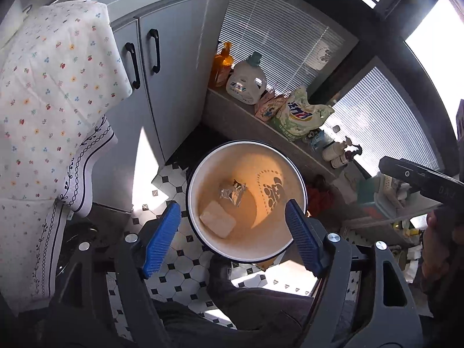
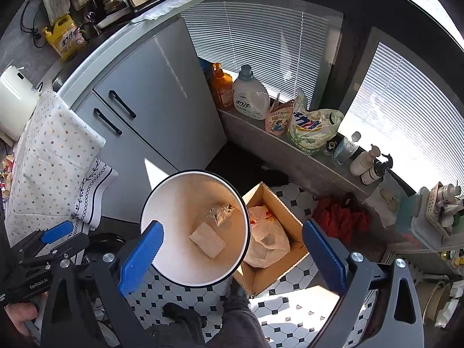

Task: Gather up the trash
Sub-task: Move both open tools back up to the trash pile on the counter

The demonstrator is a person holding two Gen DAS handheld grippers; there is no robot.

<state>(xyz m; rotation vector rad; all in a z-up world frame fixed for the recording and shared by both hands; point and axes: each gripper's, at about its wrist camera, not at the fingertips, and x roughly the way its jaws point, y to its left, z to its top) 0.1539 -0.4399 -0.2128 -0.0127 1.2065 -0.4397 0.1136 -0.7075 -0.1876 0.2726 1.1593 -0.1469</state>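
Jaws spread wide and empty, the left gripper and the right gripper hang over a round waste bin on a kitchen floor, their ribbed blue pads clear of its rim. No earlier moment is on view.

The bin is a smooth, white-walled cylinder with a dark edge band and a dotted heart motif glowing through its sunlit side. On its bottom lie two pieces of trash: a crumpled, shiny foil-like wrapper and, just beside it, a flat, pale rectangular block.

From the right wrist view, an open corrugated cardboard box stands against the bin, holding a wrinkled white plastic bag. The floor is white octagonal tile with small black diamonds.

Behind stands a grey cabinet with black bar handles; a flower-printed cloth drapes beside it. A low ledge under slatted blinds carries an amber bottle, a white detergent jug and a soft detergent pouch.
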